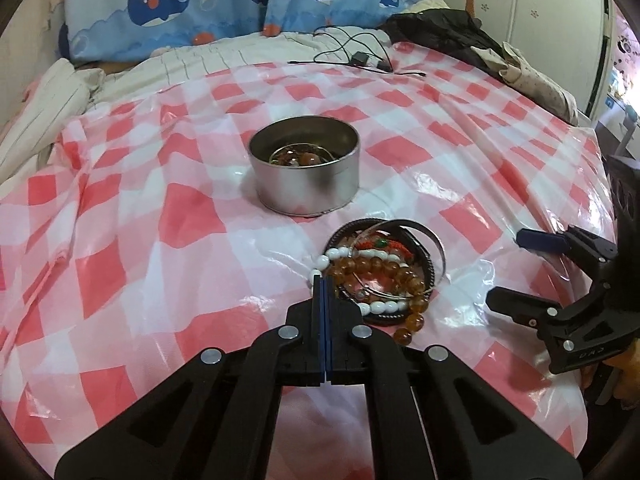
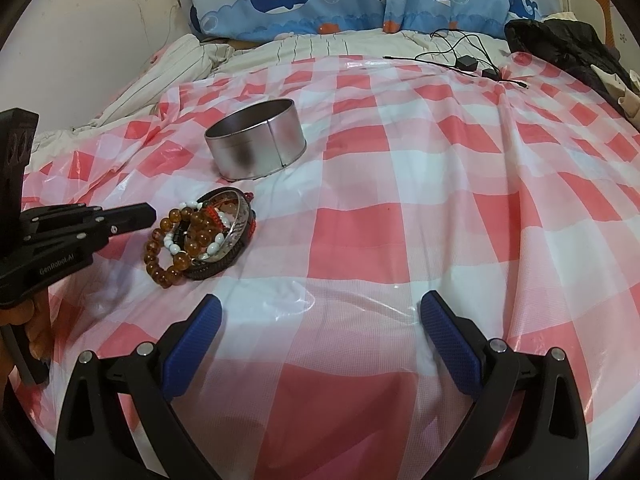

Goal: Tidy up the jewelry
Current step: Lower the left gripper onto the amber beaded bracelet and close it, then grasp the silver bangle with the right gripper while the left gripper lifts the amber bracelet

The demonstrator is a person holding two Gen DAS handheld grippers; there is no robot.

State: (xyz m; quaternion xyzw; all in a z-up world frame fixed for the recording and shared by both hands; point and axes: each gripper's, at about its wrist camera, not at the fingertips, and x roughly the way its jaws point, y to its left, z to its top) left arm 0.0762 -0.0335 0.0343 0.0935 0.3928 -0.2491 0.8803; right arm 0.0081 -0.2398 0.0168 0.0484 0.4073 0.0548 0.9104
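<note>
left tongs (image 1: pixel 322 280): pressed together, empty, tips at bracelet pile's (image 1: pixel 384 268) near edge | right tongs (image 2: pixel 320 320): spread, idle | pile on checkered cloth (image 1: pixel 160 208) before tin (image 1: pixel 304 164) | advice: reopen, straddle one strand, pinch, lift clear

You have a bed (image 2: pixel 280 46) under a red-and-white checked plastic sheet (image 2: pixel 400 216); on it sit a round metal tin (image 2: pixel 256 146), a bracelet pile (image 2: pixel 200 236), and black cables (image 2: pixel 460 56).
</note>
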